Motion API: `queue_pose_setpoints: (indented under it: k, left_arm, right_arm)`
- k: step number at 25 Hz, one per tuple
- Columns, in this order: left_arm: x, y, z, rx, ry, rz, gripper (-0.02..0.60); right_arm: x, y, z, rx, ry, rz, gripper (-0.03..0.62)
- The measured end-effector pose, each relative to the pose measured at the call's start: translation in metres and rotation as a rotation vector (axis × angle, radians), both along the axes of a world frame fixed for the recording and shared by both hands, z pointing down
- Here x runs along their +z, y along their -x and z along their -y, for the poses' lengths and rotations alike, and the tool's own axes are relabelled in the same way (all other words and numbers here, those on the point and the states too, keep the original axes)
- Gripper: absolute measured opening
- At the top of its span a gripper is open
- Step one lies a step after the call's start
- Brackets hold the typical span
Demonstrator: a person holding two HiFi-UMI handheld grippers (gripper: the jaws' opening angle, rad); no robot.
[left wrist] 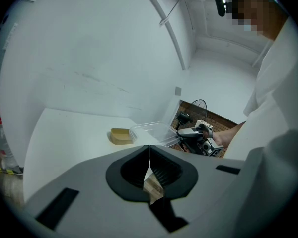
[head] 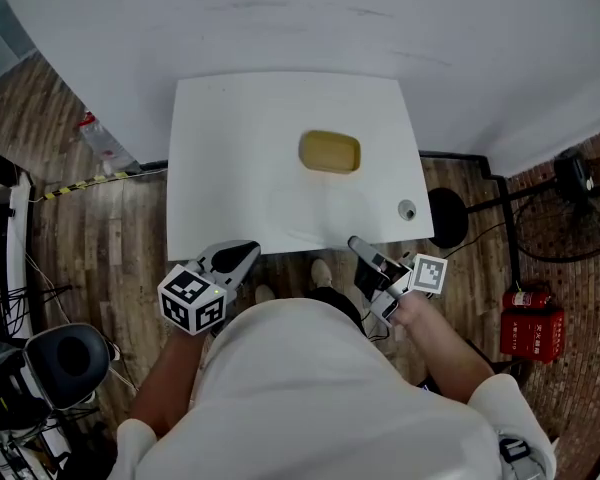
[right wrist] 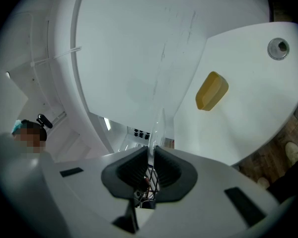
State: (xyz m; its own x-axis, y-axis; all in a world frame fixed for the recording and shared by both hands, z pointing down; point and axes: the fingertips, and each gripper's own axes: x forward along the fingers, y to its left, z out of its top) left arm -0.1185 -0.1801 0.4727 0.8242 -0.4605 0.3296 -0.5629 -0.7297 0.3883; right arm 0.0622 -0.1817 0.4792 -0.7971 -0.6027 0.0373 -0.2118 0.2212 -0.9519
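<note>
A yellow block (head: 330,152) (left wrist: 120,136) (right wrist: 211,91) lies near the middle of the white table (head: 220,148). A clear plastic container (left wrist: 151,132) rests just in front of it, faint in the head view. My right gripper (head: 352,243) (right wrist: 151,157) is at the table's near edge, shut on the container's thin clear rim (right wrist: 158,125), which sticks up between its pads. The left gripper view shows the right gripper (left wrist: 191,133) at the container's right side. My left gripper (head: 250,253) (left wrist: 149,155) hovers at the near left edge, shut, with nothing seen between its pads.
A round metal grommet (head: 407,209) (right wrist: 278,47) sits in the table's right corner. On the wooden floor are a red extinguisher (head: 530,323), a fan stand (head: 575,173) with a round black base (head: 447,218), a plastic bottle (head: 100,143) and a black stool (head: 70,363).
</note>
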Motion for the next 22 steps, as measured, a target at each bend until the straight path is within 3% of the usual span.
queue_pose_setpoints:
  k: [22]
  left_arm:
    - [0.013, -0.003, 0.010, 0.011, 0.020, 0.007, 0.020]
  right_arm:
    - [0.004, -0.005, 0.012, 0.001, -0.010, -0.023, 0.041]
